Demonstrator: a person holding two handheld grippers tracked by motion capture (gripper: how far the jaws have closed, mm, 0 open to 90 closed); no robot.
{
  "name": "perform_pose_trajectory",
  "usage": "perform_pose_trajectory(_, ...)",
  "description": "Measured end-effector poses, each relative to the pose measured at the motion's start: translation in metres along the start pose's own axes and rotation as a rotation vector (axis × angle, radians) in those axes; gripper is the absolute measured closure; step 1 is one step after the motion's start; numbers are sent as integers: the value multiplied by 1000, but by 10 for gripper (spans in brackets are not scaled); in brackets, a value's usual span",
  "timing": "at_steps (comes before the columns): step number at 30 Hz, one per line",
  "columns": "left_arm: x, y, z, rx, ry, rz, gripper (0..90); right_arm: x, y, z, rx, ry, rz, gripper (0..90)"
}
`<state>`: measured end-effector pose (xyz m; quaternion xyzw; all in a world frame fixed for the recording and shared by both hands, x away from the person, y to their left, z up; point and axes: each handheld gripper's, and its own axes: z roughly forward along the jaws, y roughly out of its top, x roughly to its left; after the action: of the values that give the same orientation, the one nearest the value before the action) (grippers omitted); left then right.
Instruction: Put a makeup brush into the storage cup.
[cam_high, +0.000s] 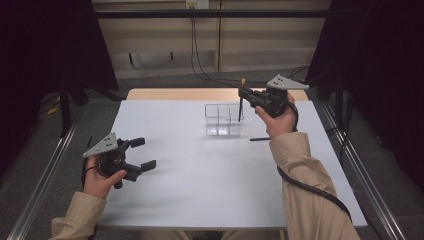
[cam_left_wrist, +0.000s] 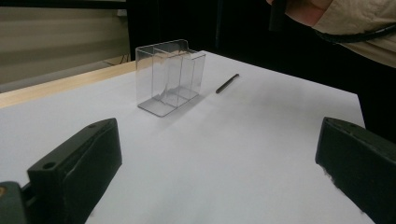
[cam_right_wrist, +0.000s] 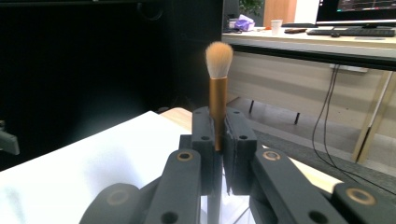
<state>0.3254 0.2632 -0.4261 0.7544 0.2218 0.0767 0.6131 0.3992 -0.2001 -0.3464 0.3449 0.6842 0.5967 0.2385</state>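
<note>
A makeup brush (cam_right_wrist: 218, 88) is clamped in the right claw (cam_high: 243, 98), its jaws pressed together on the gold ferrule, and it is held upright: the pale bristle tuft points up and the dark handle hangs straight down. In the high view the handle's lower end is seen over the right-hand part of the clear divided organizer (cam_high: 222, 120), which stands on the white counter (cam_high: 200, 175) directly beneath the claw. The coming move is therefore judged to turn on this vertical line: the brush's long axis is already aligned with the open top of a compartment, so a straight descent is called for. The left claw (cam_high: 141, 153) is held with its jaws wide apart and nothing between them, well apart from the organizer. A dark pencil-like stick (cam_high: 260, 139) is left lying flat just right of the organizer.
</note>
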Motion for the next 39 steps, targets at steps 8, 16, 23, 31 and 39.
perform_pose_trajectory(8, 0, 1, -1, 0, 2, 2, 4, -10, -1, 5, -2, -45, 0, 845)
perform_pose_trajectory(16, 1, 1, -2, -5, 1, -1, 5, -11, 0, 13, -16, -56, -15, 845)
perform_pose_trajectory(23, 1, 0, -3, -8, 1, -2, 7, -13, -5, 19, -8, -66, -17, 844)
perform_pose_trajectory(31, 1, 1, -2, -3, 2, 3, 8, -15, -13, 22, 0, -68, -14, 844)
perform_pose_trajectory(39, 1, 0, -3, -8, 1, -1, 7, -17, -17, 23, -1, -73, -15, 844)
